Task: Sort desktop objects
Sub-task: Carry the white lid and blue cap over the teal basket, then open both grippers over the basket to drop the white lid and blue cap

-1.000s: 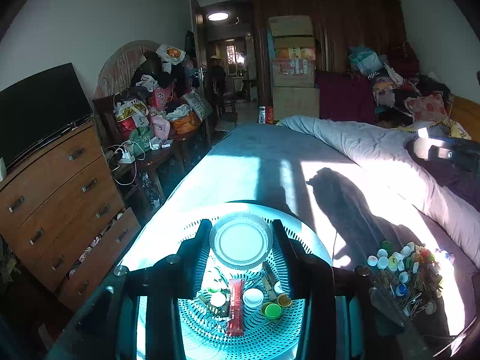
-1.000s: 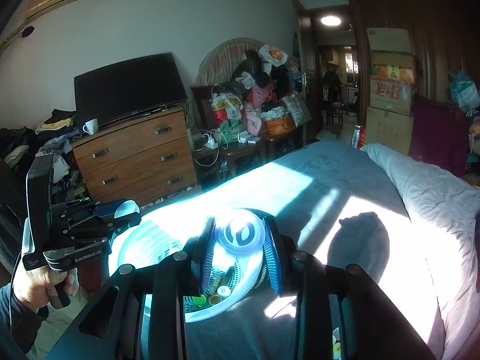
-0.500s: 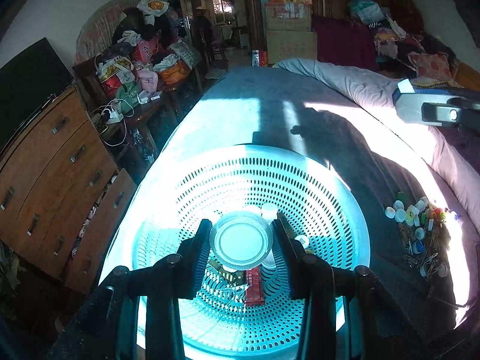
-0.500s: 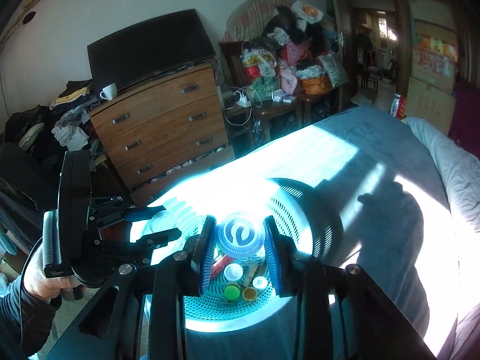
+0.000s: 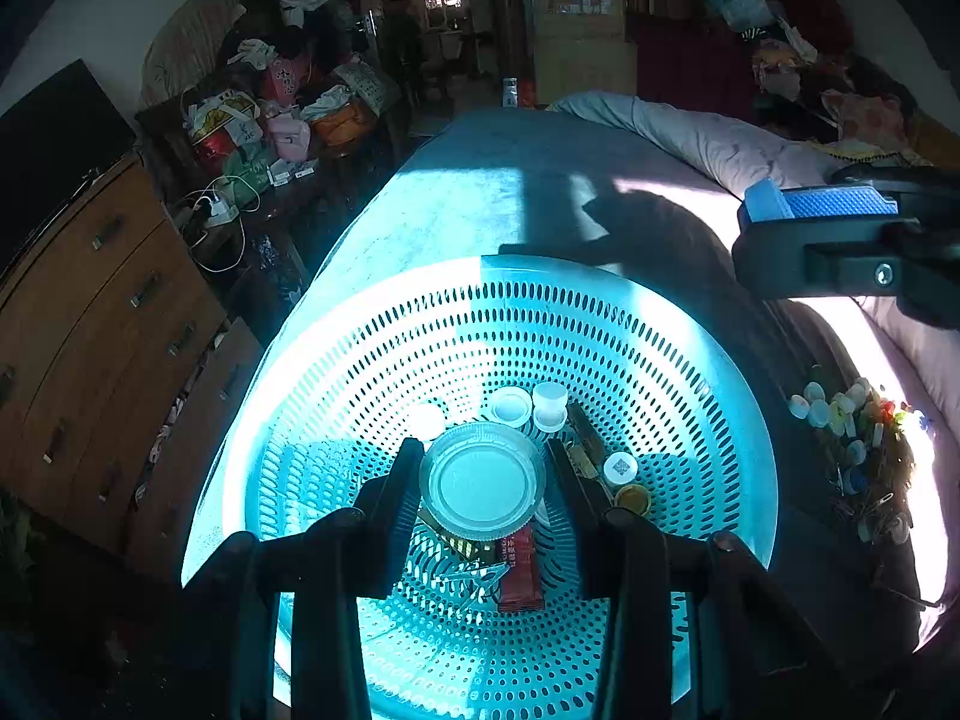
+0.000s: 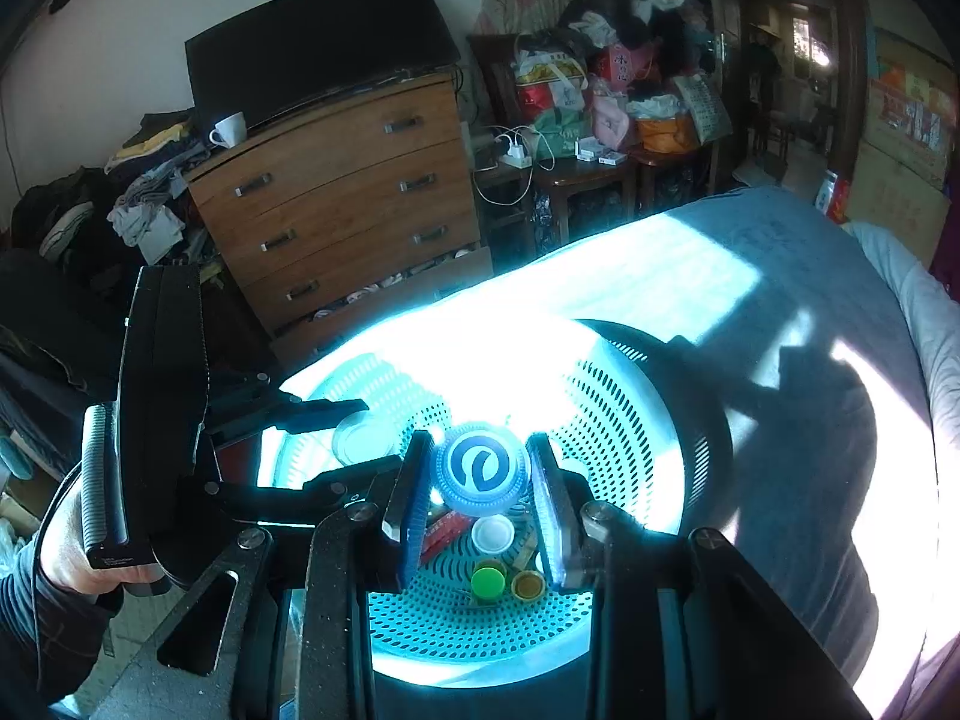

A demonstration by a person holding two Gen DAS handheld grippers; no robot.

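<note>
Left wrist view: the left gripper (image 5: 483, 468) has dropped low over the teal basket (image 5: 708, 372), its rim now filling the frame, jaws clamped on a clear round lid (image 5: 482, 482) just above the caps and wrappers already inside. Release looks close. More caps (image 5: 852, 414) wait on the bed to the right.

Right wrist view: the right gripper (image 6: 480, 474) has swung in over the same basket too, squeezing a blue logo cap (image 6: 480, 468) above a green cap (image 6: 487, 581).

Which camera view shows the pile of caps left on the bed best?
The left wrist view: the pile of caps lies in sunlight on the bed, right of the basket. The right wrist view does not show it.
</note>
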